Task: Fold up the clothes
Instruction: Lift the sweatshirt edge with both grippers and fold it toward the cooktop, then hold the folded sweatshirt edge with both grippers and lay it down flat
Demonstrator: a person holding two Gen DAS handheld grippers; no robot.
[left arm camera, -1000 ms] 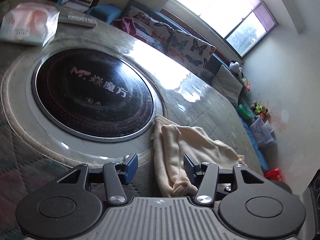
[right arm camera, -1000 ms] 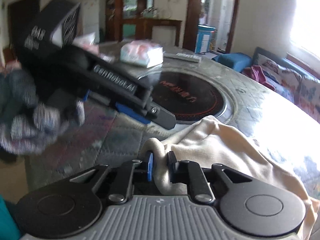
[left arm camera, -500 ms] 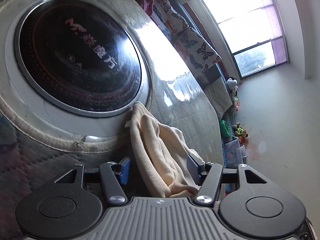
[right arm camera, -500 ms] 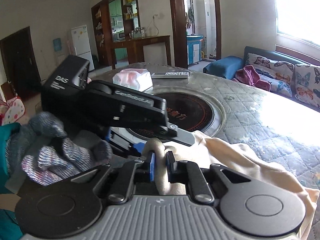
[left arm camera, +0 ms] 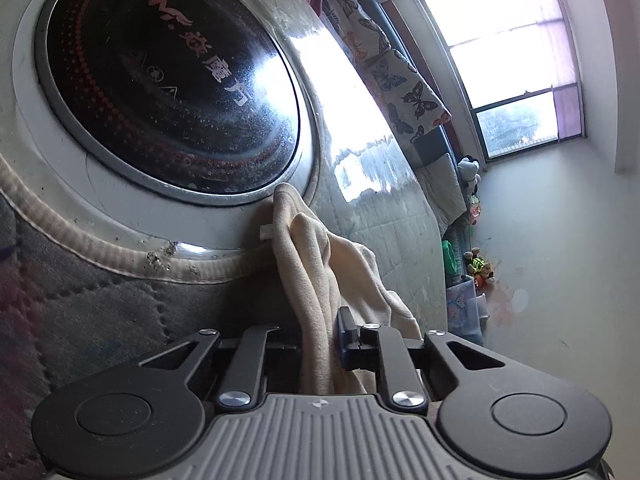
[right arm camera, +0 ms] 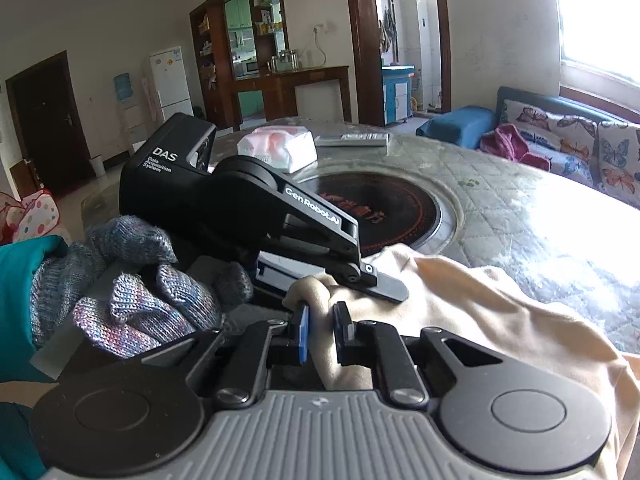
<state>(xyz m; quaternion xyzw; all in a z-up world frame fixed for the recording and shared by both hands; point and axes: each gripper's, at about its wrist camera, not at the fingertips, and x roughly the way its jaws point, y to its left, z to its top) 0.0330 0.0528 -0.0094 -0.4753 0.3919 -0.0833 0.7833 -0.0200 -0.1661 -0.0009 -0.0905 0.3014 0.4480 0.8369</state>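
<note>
One cream cloth (right arm camera: 472, 312) lies on my quilted table (right arm camera: 540, 216), at 5 o'clock from one black round hob (left arm camera: 168, 76). Two grippers: my left gripper (left arm camera: 316, 340) pinches a bunched fold, fingers narrow. My right gripper (right arm camera: 322, 330) clamps another fold, close beside it, at 1 o'clock from one gloved hand (right arm camera: 132, 292).

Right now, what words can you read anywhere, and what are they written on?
"DAS", on the left gripper body; the small lines under it are too small to read.
"GenRobot.AI", on that gripper's arm.
"Mr." and Chinese characters ending "魔方", on the black cooktop.
The tissue pack print is too blurred to read.
</note>
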